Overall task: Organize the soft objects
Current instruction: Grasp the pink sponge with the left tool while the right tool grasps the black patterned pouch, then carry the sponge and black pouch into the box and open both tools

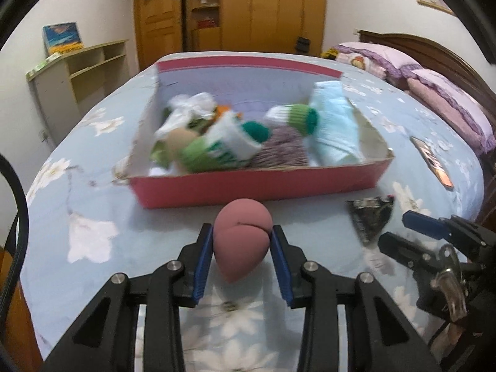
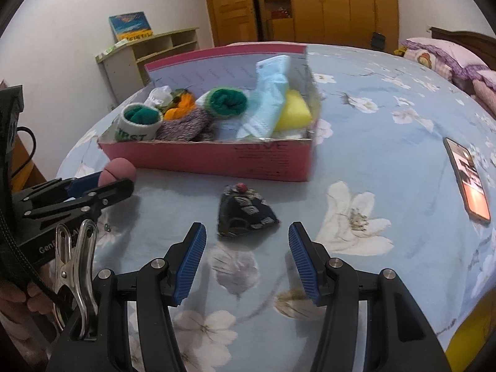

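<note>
Clearly the pink sponge [image 1: 241, 241] is a feather-light, squashy thing: a teardrop of matte foam with a rounded bulb, a pointed tail and a fine slit across its fat end. It sits between the ribbed blue pads [image 1: 202, 268] of the left gripper [image 1: 241, 265], which are drawn narrow and pressed against its broad middle, point toward the camera, just short of the pink cardboard box [image 1: 257, 186]. That waist looks like the sensible place to hold it; foam of this kind probably gives under pressure and springs back, so it is unlikely to be damaged, though it could squirt out if pinched near the taper.

Nearby, the dark patterned pouch [image 2: 245, 214] lies on the flowered blue bedsheet [image 2: 387, 142], ahead of the right gripper [image 2: 247, 260], whose fingers stand wide with nothing between them. It looks like a limp, roughly triangular fabric bag with a small red bead on top, likely best taken across its puffed centre.

Inside the box are rolled green-and-white socks [image 2: 139, 124], a mottled purple knit bundle [image 2: 189, 127], a pale blue folded cloth [image 2: 269, 96] and a yellow sponge block [image 2: 293, 110], all soft and loosely heaped. A phone [image 2: 468, 179] rests flat on the sheet, well apart to the right.
</note>
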The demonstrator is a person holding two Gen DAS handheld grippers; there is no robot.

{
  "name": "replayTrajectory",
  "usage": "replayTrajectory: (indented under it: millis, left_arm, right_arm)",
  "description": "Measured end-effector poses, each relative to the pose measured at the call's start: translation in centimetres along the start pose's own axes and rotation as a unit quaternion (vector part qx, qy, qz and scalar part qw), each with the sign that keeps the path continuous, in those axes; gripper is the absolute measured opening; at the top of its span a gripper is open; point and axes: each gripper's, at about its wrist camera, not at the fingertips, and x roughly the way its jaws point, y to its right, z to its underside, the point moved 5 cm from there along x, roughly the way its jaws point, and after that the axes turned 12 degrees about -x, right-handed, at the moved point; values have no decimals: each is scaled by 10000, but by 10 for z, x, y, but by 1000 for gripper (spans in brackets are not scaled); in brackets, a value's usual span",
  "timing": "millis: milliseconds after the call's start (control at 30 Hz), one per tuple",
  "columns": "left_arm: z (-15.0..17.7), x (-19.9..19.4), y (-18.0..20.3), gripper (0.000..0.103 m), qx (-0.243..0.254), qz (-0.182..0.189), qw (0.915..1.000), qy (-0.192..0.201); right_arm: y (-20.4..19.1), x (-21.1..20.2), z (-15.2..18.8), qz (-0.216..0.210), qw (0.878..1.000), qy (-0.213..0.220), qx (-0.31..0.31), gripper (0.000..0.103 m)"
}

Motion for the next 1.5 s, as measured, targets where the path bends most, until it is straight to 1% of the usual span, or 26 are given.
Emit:
replayTrajectory:
  millis: [133,200,367,533,600,733,867,1167,1500]
  left_arm:
    - [0,5,-17,39,-196,-74,9998,-41]
    - [3,7,-24,39,-303,-37,9995,-89]
    - [6,13,-27,39,-345,41,9994,-90]
    - [9,18,-30,39,-387,142,9990,-148]
    - [9,21,-28,39,-384,164,9990,-159]
    - [9,21,-26,39,-367,166,9991,-148]
    - [9,20,-26,39,-390,184,9990,-150]
    - [5,1,-25,39,-430,225,9988,-38]
    - [1,-20,-28,39,-453,256,9985,160]
  right_arm:
    - [-10,8,-6,79,9998,-56,-187,57]
    - [-12,13,-7,130,9996,-106,-225,57]
    - [-10,23,-6,236,9993,-221,-193,57]
    - [-5,27,-5,272,9994,-228,-50,57]
    - [-3,28,-4,265,9994,-203,20,55]
    - [4,27,-2,365,9992,-150,113,41]
    - [10,24,1,276,9991,-52,317,36]
    - [7,7,-2,191,9990,274,286,35]
    - [-5,-10,-5,91,9987,462,179,35]
